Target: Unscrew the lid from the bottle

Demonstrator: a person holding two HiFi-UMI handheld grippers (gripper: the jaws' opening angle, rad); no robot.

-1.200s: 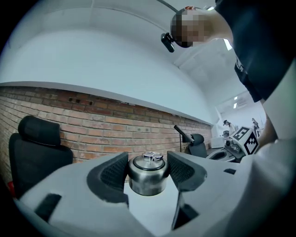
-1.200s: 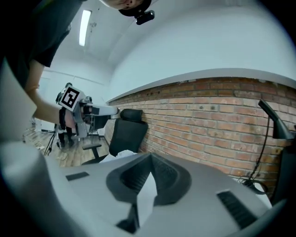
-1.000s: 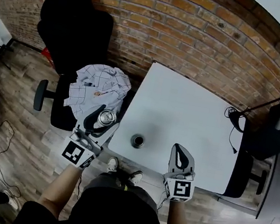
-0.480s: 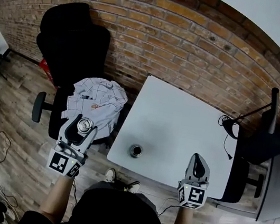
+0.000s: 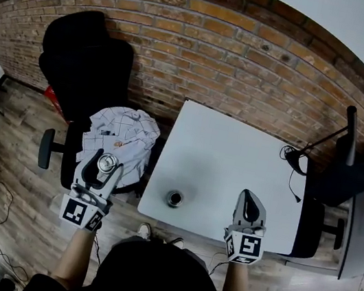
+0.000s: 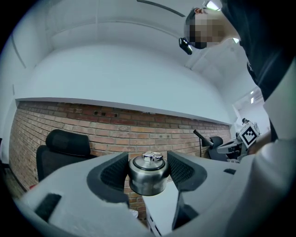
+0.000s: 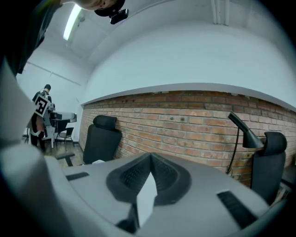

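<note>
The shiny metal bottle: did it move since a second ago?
The left tongs, shut on the shiny steel bottle, carried it left, away from the white table's edge. The shut right tongs shifted slightly right. The small round metal lid stayed on the table.

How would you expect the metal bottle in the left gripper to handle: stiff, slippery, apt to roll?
The bottle looks like shiny metal, so it is probably rigid and fairly slippery; the textured fingers of the left gripper should help. Its round body would likely roll if laid on its side on the table.
</note>
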